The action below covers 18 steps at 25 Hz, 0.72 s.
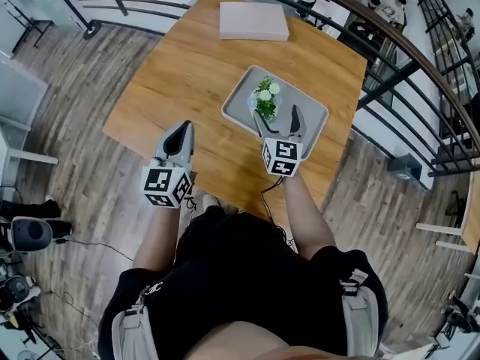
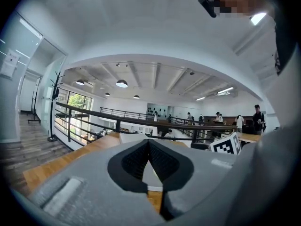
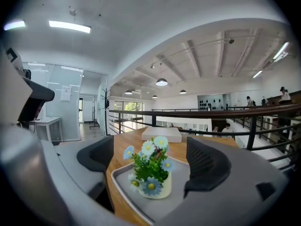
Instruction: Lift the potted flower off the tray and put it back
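Note:
The potted flower (image 1: pixel 265 100), pale blooms and green leaves in a small cream pot (image 3: pixel 151 186), stands upright on the grey tray (image 1: pixel 244 98) near the table's right side. My right gripper (image 1: pixel 278 121) is open at the tray's near edge; the flower (image 3: pixel 150 164) sits ahead between its spread pads (image 3: pixel 205 163), untouched. My left gripper (image 1: pixel 181 135) hovers over the table's near edge, well left of the tray, jaws shut with nothing between them (image 2: pixel 149 160).
A flat white box (image 1: pixel 253 21) lies at the far end of the wooden table (image 1: pixel 187 73). A dark metal railing (image 1: pixel 390 73) curves round the far and right sides. Wood floor lies to the left and right of the table.

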Motion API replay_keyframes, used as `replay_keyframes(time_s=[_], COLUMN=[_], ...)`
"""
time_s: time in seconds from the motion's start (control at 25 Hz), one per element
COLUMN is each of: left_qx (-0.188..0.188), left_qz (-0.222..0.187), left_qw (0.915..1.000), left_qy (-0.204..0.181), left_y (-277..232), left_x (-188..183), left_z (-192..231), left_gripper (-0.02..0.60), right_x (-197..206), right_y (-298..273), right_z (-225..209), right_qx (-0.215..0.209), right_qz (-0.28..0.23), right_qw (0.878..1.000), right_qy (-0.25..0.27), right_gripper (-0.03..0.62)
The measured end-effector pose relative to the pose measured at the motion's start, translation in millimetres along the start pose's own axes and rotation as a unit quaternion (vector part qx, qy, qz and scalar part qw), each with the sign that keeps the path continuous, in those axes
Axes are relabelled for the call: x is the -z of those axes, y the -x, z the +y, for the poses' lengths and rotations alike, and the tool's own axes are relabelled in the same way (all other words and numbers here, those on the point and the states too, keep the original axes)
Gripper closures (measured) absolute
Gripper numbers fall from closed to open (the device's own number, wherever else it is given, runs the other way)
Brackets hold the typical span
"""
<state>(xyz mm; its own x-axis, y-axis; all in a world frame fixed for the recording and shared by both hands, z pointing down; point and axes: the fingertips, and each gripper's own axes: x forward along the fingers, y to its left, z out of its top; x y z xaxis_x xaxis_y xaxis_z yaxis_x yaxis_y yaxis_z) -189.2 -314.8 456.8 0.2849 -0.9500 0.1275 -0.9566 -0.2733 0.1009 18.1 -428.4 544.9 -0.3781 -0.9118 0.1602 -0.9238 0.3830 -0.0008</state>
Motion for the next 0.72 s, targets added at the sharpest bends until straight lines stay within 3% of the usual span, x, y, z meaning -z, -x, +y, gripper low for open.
replay_keyframes(time_s=[0.36,0.72], left_qx=[-0.036,-0.057], left_qz=[0.02,0.041], left_qw=[0.9991,0.9972], left_qy=[-0.004,-0.026], left_y=[21.1,39.2], left_x=[11.3,20.6], left_z=[14.1,20.6], left_gripper=[0.569,0.569], right_x=[75.4,139.9], right_y=[-25.3,-58.9], right_z=[1.6,-5.8], right_qx=[0.01,0.01], right_qz=[0.076,0.165], right_qw=[0.997,0.986], right_qy=[-0.014,-0.031], right_gripper=[0.121,0.088])
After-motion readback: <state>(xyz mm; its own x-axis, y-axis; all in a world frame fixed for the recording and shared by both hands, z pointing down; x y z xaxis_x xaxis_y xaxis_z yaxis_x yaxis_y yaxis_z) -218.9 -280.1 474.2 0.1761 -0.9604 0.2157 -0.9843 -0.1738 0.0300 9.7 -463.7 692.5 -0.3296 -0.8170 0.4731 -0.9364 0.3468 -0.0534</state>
